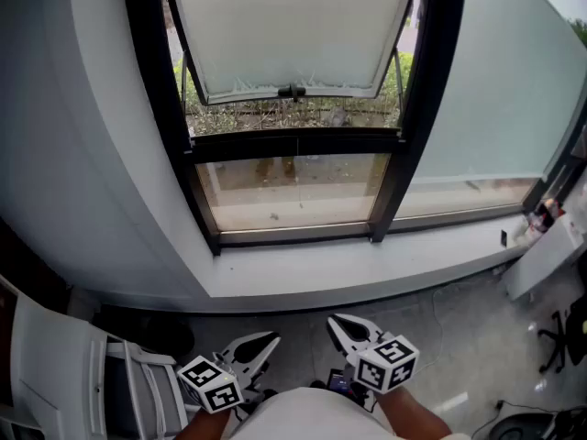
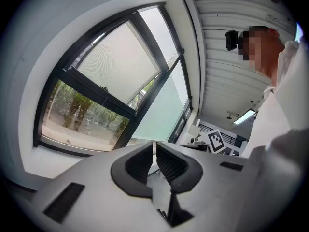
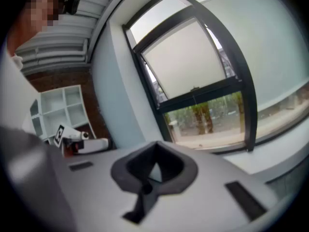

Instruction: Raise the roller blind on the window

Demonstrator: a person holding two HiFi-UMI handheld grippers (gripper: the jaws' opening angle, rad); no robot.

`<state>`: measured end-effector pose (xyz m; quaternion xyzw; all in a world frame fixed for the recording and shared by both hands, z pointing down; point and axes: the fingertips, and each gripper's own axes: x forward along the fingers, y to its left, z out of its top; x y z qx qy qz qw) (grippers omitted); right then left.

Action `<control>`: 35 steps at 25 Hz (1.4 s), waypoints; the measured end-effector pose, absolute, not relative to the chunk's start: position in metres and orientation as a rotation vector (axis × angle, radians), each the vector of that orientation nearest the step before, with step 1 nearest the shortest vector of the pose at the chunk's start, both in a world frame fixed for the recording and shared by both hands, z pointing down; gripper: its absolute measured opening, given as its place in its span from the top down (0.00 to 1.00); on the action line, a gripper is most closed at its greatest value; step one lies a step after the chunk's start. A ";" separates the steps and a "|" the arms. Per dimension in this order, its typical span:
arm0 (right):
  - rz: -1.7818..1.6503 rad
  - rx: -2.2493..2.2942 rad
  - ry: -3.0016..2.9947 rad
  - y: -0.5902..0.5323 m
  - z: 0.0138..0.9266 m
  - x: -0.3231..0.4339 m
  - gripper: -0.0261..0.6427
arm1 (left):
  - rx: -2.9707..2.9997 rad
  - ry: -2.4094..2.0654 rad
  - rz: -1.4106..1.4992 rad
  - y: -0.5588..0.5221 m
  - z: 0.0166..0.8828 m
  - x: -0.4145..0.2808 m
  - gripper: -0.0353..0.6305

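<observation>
L tongs (image 1: 266, 341) & R tongs (image 1: 337, 322) sit low, close to the person's body, side by side, tips toward the window. Both pairs are pressed together w/ nothing between them. White shelf unit (image 1: 64, 365) at far L. Grey floor (image 1: 440, 328) ahead, then white sill (image 1: 367, 264). Beyond it, black-framed window (image 1: 293, 143); lower pane clear. Roller blind (image 1: 293, 26) covers upper pane, its bottom edge & small pull (image 1: 292, 91) above the crossbar, shrubs showing between. It is well apart from both tongs.
</observation>
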<state>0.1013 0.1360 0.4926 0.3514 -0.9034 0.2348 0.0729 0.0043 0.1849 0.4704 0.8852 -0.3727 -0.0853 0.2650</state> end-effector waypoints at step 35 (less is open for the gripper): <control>0.836 1.070 -2.678 0.130 0.513 0.050 0.84 | 2.425 -1.033 -0.119 0.183 0.482 -0.047 0.88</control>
